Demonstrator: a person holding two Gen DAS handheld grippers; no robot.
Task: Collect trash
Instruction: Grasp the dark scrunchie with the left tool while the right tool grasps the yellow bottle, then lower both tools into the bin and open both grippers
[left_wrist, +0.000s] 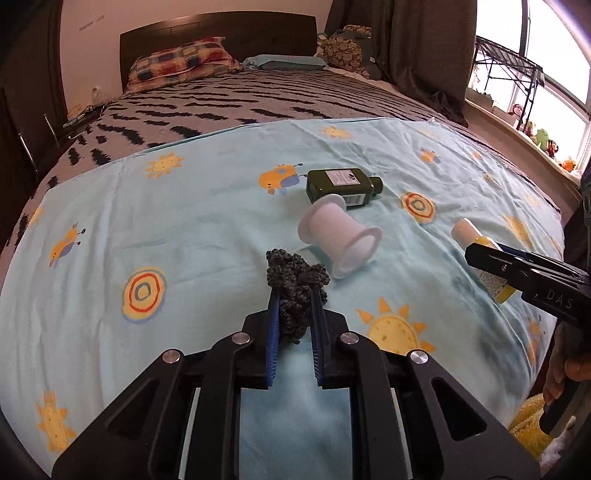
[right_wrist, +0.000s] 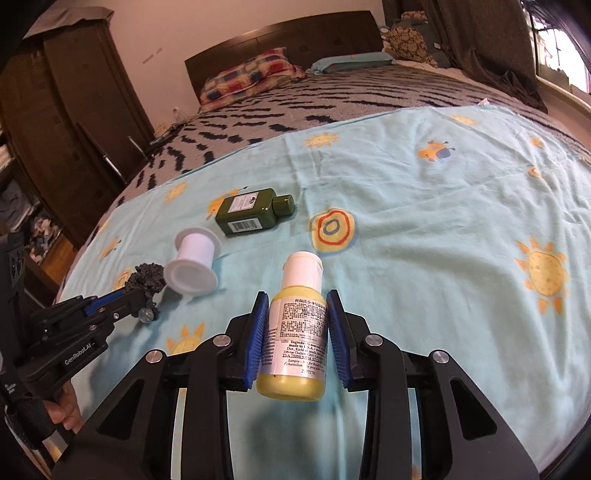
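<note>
My left gripper (left_wrist: 294, 291) is shut on a dark grey knitted scrunchie (left_wrist: 295, 284), held just above the light blue sheet (left_wrist: 166, 229). It also shows in the right wrist view (right_wrist: 146, 282). My right gripper (right_wrist: 297, 295) is shut on a small yellow bottle (right_wrist: 297, 332) with a white cap. A white plastic spool (left_wrist: 340, 236) lies on its side on the sheet just beyond the scrunchie. A dark green bottle (left_wrist: 341, 184) lies flat behind the spool. The right gripper (left_wrist: 476, 254) appears at the right of the left wrist view.
The sheet covers the near end of a bed with a grey black-patterned blanket (left_wrist: 229, 99). Pillows (left_wrist: 181, 62) and a dark headboard (left_wrist: 221, 33) are at the far end. A dark wardrobe (right_wrist: 66, 110) stands at left, a window sill with toys (left_wrist: 535, 133) at right.
</note>
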